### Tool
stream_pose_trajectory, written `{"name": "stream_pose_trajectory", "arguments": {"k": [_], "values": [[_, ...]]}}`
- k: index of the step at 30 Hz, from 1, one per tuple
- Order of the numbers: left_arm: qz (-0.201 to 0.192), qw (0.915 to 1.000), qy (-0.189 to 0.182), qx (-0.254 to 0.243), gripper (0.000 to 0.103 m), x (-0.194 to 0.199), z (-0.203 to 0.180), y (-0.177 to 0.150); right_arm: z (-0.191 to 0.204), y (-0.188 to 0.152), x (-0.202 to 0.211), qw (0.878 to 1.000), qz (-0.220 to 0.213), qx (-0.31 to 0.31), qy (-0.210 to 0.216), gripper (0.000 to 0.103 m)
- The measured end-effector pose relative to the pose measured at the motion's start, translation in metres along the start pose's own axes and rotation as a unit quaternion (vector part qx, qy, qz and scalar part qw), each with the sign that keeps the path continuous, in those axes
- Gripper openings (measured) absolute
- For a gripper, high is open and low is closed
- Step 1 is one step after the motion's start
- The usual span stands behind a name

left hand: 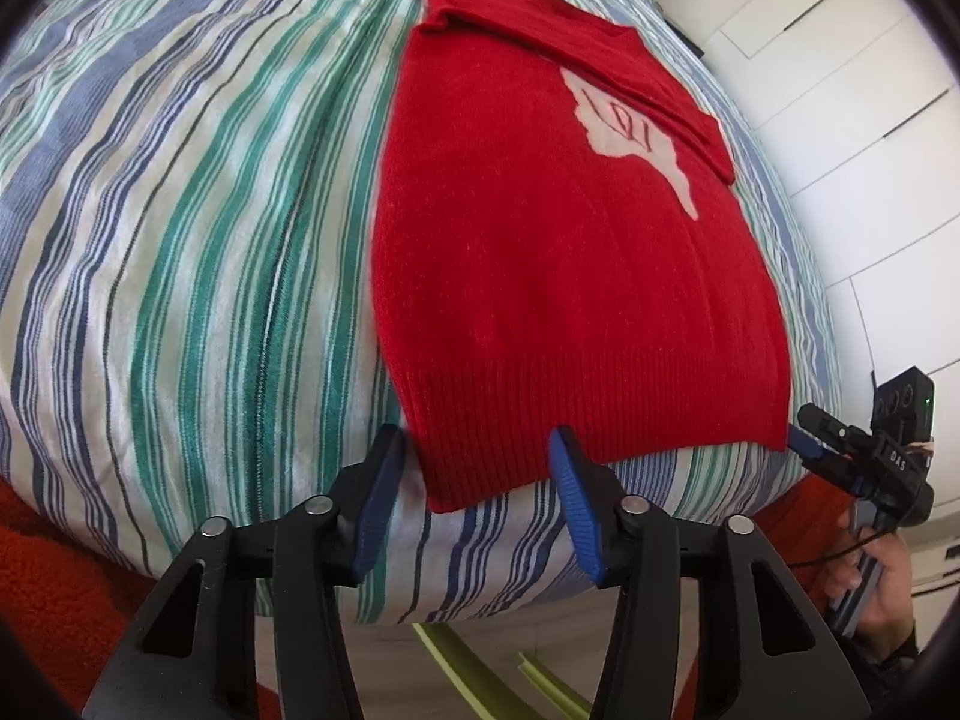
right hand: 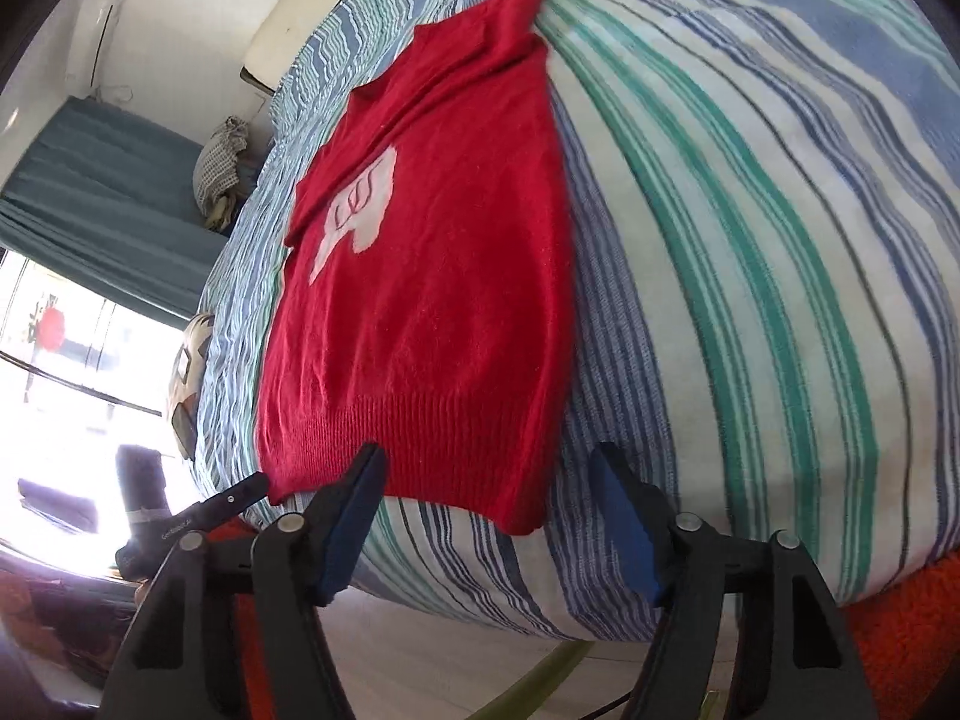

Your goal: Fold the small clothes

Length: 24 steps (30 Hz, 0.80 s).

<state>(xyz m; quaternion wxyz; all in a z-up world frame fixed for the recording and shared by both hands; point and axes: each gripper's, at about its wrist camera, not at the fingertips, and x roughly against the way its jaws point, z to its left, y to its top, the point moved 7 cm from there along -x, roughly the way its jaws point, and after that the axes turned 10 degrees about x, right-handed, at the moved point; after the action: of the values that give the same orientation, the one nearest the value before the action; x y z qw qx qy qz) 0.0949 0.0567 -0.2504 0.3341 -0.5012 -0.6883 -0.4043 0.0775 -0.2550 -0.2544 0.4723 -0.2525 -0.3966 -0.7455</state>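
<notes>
Striped bed (left hand: 180,240), red sweater (left hand: 540,270) flat (sleeves folded); left tool (left hand: 480,456), right tool (right hand: 486,468) open at hem

A striped bed (right hand: 750,228) fills the room, white cupboards (left hand: 840,120) at two o'clock in the left view, a bright window (right hand: 60,372) and teal curtain (right hand: 102,192) at nine in the right.
</notes>
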Motion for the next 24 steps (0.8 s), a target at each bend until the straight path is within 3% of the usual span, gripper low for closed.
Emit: {"name": "stream_pose_trajectory", "arguments": {"k": [2, 3, 4, 7, 10, 13, 17, 20, 24], "values": [[0.010, 0.9999, 0.012, -0.003, 0.027, -0.007, 0.000, -0.001, 0.005, -0.003, -0.010, 1.000, 0.014, 0.014, -0.002, 0.038], [0.013, 0.9997, 0.021, -0.005, 0.009, -0.009, 0.000, -0.002, 0.004, -0.003, -0.013, 0.999, 0.016, 0.020, -0.019, 0.013], [0.014, 0.9996, 0.026, -0.003, 0.005, -0.009, 0.001, -0.003, 0.003, -0.002, -0.013, 0.999, 0.015, 0.020, -0.033, 0.005], [0.003, 0.9998, 0.016, 0.013, 0.004, 0.002, 0.001, -0.002, 0.003, 0.007, 0.003, 0.999, -0.018, 0.001, -0.027, 0.005], [-0.020, 0.9983, -0.035, 0.042, 0.003, 0.028, -0.004, 0.006, 0.010, 0.019, 0.025, 0.998, -0.054, -0.004, -0.016, 0.005], [-0.057, 0.9932, -0.082, 0.059, 0.003, 0.058, -0.016, 0.034, 0.023, 0.043, 0.039, 0.996, -0.093, 0.009, -0.006, 0.005], [-0.107, 0.9860, -0.113, 0.060, 0.003, 0.076, -0.037, 0.107, 0.036, 0.106, 0.043, 0.989, -0.139, 0.041, -0.012, 0.005], [-0.150, 0.9812, -0.111, 0.050, 0.003, 0.071, -0.051, 0.175, 0.039, 0.169, 0.034, 0.983, -0.172, 0.060, -0.023, 0.005], [-0.163, 0.9805, -0.096, 0.056, 0.003, 0.040, -0.060, 0.259, 0.038, 0.256, 0.004, 0.979, -0.184, 0.081, -0.044, 0.005]]}}
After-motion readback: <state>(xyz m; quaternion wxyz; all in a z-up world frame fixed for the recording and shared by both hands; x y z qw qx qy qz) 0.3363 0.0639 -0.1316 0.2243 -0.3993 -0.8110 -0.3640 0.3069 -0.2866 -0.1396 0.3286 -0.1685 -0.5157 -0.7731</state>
